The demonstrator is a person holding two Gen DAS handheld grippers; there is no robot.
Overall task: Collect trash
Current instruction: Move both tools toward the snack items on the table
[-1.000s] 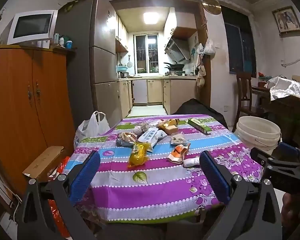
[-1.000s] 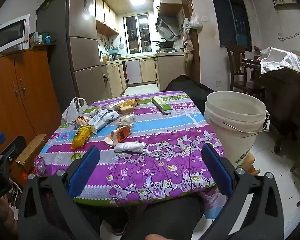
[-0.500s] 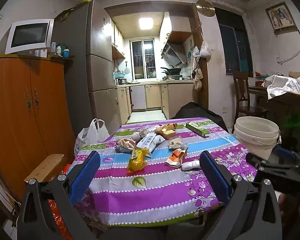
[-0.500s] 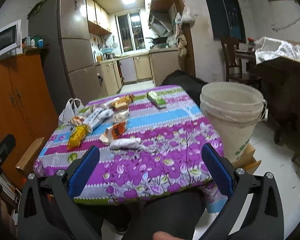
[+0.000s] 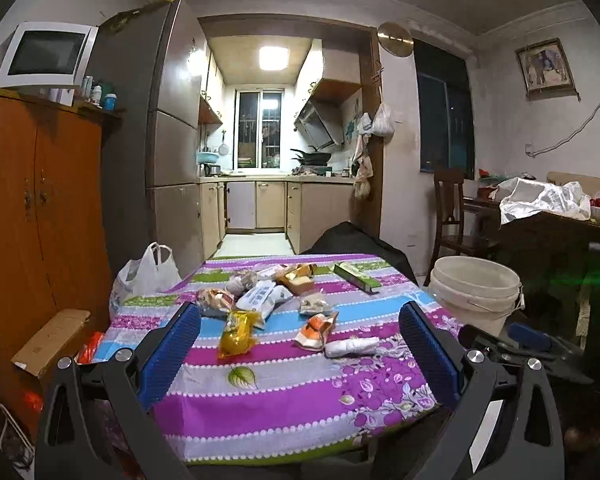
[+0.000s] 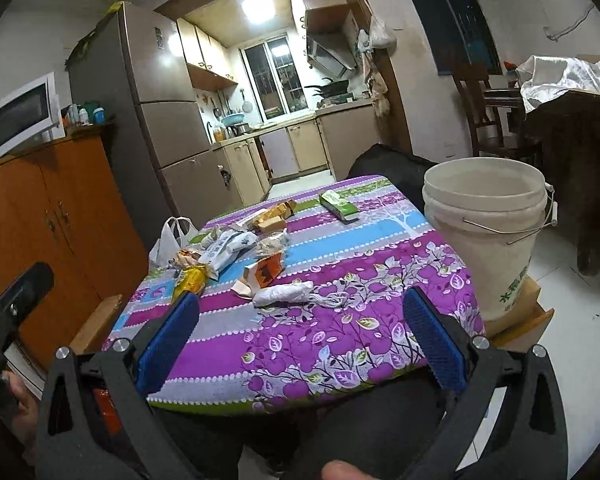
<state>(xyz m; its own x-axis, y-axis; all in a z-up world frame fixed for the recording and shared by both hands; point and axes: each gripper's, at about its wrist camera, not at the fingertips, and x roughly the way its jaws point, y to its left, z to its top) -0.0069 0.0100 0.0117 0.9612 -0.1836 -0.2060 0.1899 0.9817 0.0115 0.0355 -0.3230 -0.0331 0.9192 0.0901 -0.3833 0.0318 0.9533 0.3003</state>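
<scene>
A tall grey fridge (image 5: 156,120) stands at the left of the kitchen doorway, with an orange wooden cupboard (image 5: 32,208) beside it that carries a white microwave (image 5: 46,54) on top. In front of both sits a table (image 5: 284,408) covered by a striped cloth in purple, blue and white with a flower print. To the right of the table stands a white plastic bucket (image 6: 484,232) with a wire handle, resting on a piece of cardboard on the floor. A white plastic bag (image 5: 148,270) hangs at the table's far left corner, and a cardboard box (image 5: 50,342) lies near the cupboard.

The trash is spread over the middle and far part of the table, none of it in the bucket. A white and blue wrapper (image 5: 262,298) lies near the centre, with a yellow packet (image 5: 236,332) just in front of it. An orange and white wrapper (image 6: 266,274) sits to the right, and a crumpled white wrapper (image 6: 284,294) lies just beside it — the closest piece to the near edge. A green box (image 6: 338,205) lies apart at the far right, and brown packets (image 6: 274,216) lie toward the far end.

The left gripper (image 5: 298,338) hangs above the near edge of the table, its blue pads spread wide with nothing between them. The right gripper (image 6: 300,334) — also spread wide and empty — hangs over the near right part of the table, with the bucket just off to its right.
</scene>
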